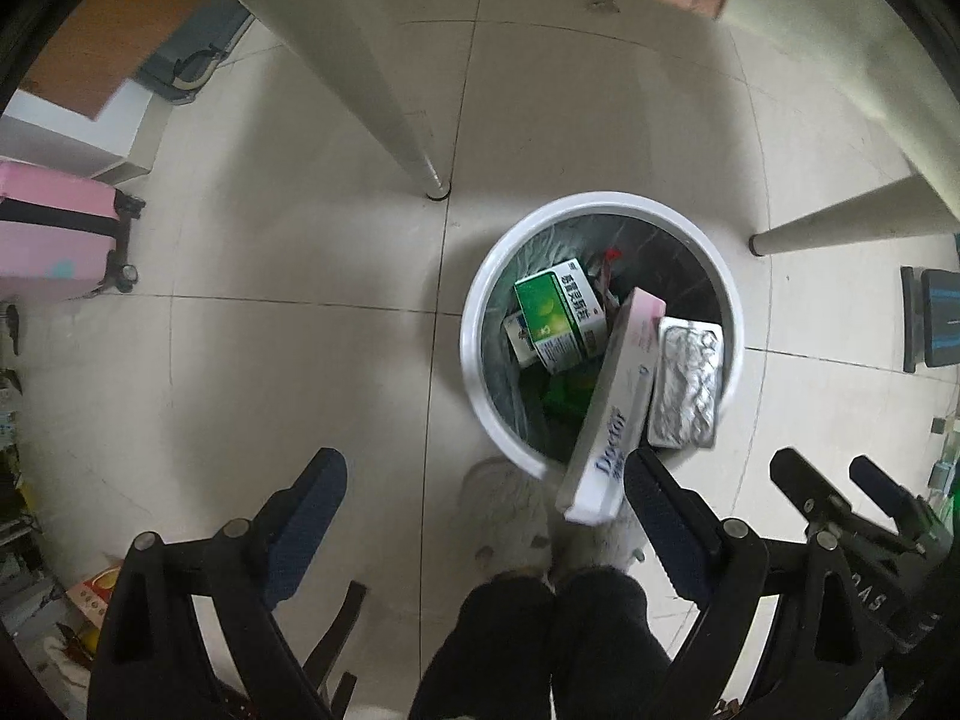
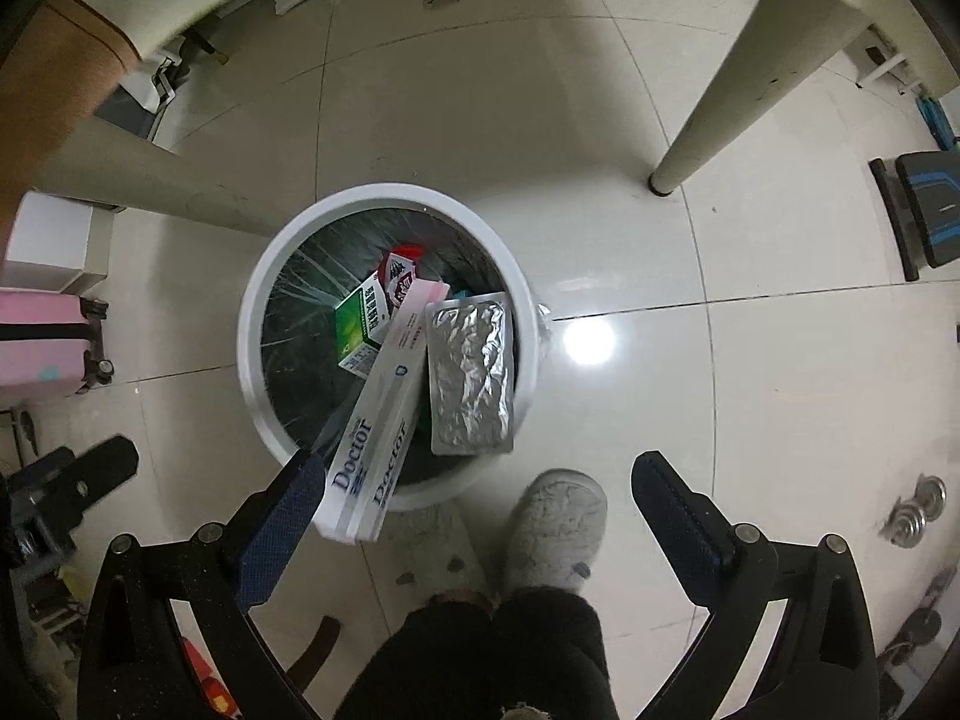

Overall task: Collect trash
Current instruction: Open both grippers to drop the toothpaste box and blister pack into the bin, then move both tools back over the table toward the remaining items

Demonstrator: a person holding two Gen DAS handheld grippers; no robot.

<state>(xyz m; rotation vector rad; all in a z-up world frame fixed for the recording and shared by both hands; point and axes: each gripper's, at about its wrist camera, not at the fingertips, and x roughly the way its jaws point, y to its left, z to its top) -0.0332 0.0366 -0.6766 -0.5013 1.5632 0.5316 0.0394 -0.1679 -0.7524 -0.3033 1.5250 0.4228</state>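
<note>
A white round trash bin (image 1: 474, 354) (image 2: 249, 354) with a dark liner stands on the tiled floor. A long white "Doctor" toothpaste box (image 1: 612, 414) (image 2: 384, 414) and a silver blister pack (image 1: 687, 384) (image 2: 471, 375) are in mid-air at the bin's mouth. A green medicine box (image 1: 558, 312) (image 2: 357, 321) lies inside. My left gripper (image 1: 486, 504) is open and empty above the bin's near side. My right gripper (image 2: 474, 510) is open and empty; it also shows in the left wrist view (image 1: 834, 480).
Table legs (image 1: 390, 96) (image 2: 720, 96) stand beyond the bin. A pink suitcase (image 1: 54, 234) (image 2: 42, 342) is at the left. The person's slippers (image 2: 558, 528) and dark trousers (image 1: 534, 642) are below the grippers. Black gear (image 2: 924, 210) sits at the right.
</note>
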